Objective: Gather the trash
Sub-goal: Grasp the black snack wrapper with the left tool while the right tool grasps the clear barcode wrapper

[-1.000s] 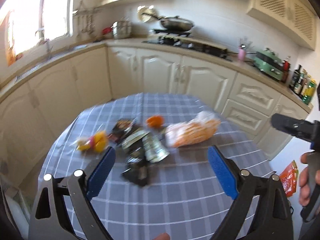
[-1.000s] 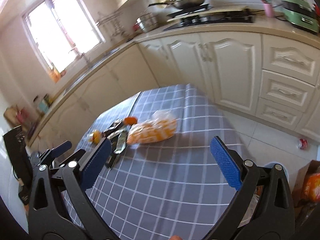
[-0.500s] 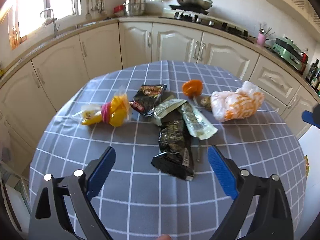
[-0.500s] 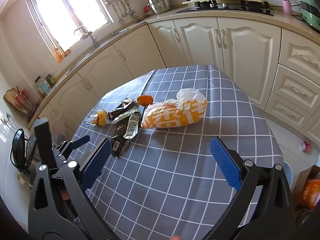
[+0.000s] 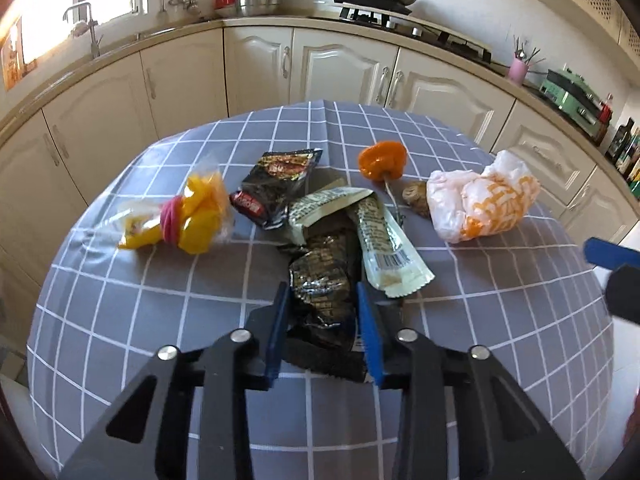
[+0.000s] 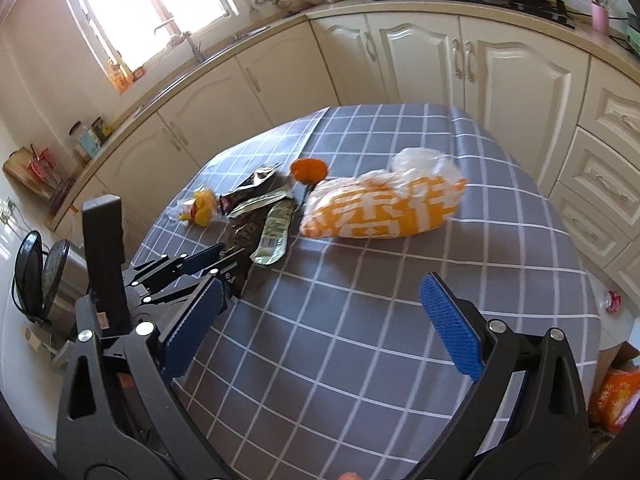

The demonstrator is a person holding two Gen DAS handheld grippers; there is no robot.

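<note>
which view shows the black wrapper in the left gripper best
The left wrist view: the black wrapper fills the middle of the picture, crinkled foil plain between the left hand-held gripper pads. The right wrist view shows only a dark sliver of it, partly behind that gripper.

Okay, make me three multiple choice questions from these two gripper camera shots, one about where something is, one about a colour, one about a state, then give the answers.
1. Where does the orange-and-white plastic bag lie among the trash on the table?
A. at the right end
B. at the left end
C. under the black wrapper

2. What colour is the band around the yellow packet?
A. green
B. pink
C. black

3. How do the jaws of the left gripper stand?
A. wide apart over bare cloth
B. out of view
C. closed in on the black wrapper

Answers:
1 A, it lies right of the other trash.
2 B, pink shows at its waist.
3 C, both pads press its sides, while the right gripper is wide open.
</note>
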